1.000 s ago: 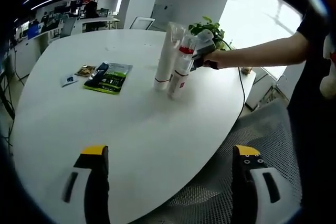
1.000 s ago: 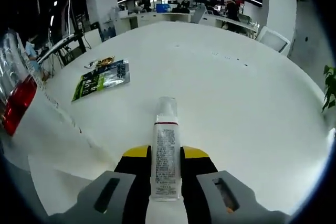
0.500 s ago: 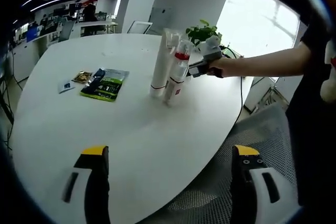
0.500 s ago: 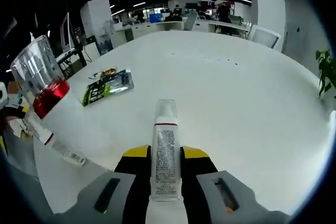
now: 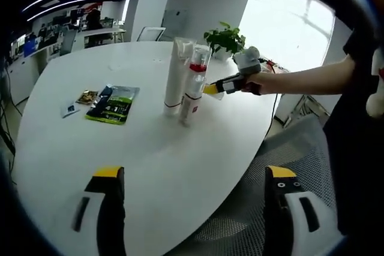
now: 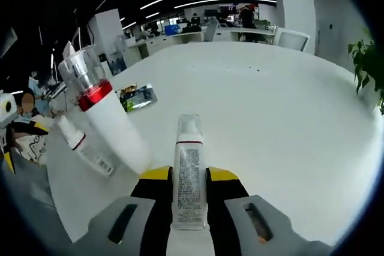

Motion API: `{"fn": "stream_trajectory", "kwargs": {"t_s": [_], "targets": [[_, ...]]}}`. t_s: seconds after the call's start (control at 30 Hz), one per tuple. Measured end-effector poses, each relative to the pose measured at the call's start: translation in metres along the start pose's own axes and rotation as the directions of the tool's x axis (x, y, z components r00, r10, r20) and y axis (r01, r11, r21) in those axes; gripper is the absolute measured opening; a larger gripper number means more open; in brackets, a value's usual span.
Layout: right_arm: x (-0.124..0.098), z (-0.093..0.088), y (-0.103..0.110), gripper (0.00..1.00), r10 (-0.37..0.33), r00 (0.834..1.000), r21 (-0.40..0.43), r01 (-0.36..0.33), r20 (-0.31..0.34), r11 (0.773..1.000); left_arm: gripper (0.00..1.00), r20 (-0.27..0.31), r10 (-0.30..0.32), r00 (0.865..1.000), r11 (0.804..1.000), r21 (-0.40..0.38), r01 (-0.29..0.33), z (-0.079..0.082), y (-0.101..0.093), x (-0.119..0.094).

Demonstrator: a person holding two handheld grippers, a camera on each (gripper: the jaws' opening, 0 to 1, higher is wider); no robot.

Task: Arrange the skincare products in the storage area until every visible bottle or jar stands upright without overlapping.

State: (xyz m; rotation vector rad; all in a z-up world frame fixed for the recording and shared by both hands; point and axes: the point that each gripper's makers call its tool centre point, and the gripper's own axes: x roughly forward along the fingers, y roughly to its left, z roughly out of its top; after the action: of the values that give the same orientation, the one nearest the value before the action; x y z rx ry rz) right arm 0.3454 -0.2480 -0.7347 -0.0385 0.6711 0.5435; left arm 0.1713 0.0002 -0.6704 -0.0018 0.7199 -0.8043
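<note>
Two white skincare containers stand upright side by side near the middle of the white table [image 5: 150, 166]: a tall tube [image 5: 175, 73] and a pump bottle with a red band and clear cap [image 5: 192, 88]. In the right gripper view the pump bottle [image 6: 111, 118] leans across the left, with the tube [image 6: 87, 151] beside it. My right gripper [image 6: 189, 175] is shut on a small white bottle [image 6: 189, 178] with a clear cap. It hangs in the air just right of the pair [image 5: 211, 89], held by a person's hand. My left gripper [image 5: 195, 208] stands open near the table's near edge, holding nothing.
A green packet [image 5: 113, 103] and some small sachets [image 5: 78, 101] lie on the table's left part. A potted plant [image 5: 225, 37] stands at the far edge. A mesh chair [image 5: 282, 148] sits beside the table on the right.
My right gripper, still shut on the small bottle, has drawn back from behind the two standing containers to their right side. They now show more fully in its view. Both cameras shifted slightly.
</note>
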Motion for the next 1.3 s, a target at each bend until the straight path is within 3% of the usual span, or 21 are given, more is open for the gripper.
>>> {"fn": "stream_trajectory", "kwargs": {"t_s": [0.4, 0.93, 1.3], "targets": [[-0.027, -0.005, 0.004, 0.2, 0.0, 0.998, 0.048, -0.003, 0.059, 0.999, 0.9, -0.002, -0.024, 1.0, 0.999, 0.039, 0.024, 0.005, -0.01, 0.001], [-0.074, 0.002, 0.032, 0.2, 0.007, 0.989, 0.094, -0.021, 0.15, 0.995, 0.9, 0.013, -0.061, 0.998, 0.995, 0.074, 0.06, 0.014, -0.031, 0.001], [-0.1, -0.004, 0.057, 0.2, 0.034, 0.987, 0.057, -0.044, 0.159, 0.997, 0.89, 0.016, -0.104, 0.994, 0.991, 0.088, 0.102, 0.017, -0.048, 0.004]]}}
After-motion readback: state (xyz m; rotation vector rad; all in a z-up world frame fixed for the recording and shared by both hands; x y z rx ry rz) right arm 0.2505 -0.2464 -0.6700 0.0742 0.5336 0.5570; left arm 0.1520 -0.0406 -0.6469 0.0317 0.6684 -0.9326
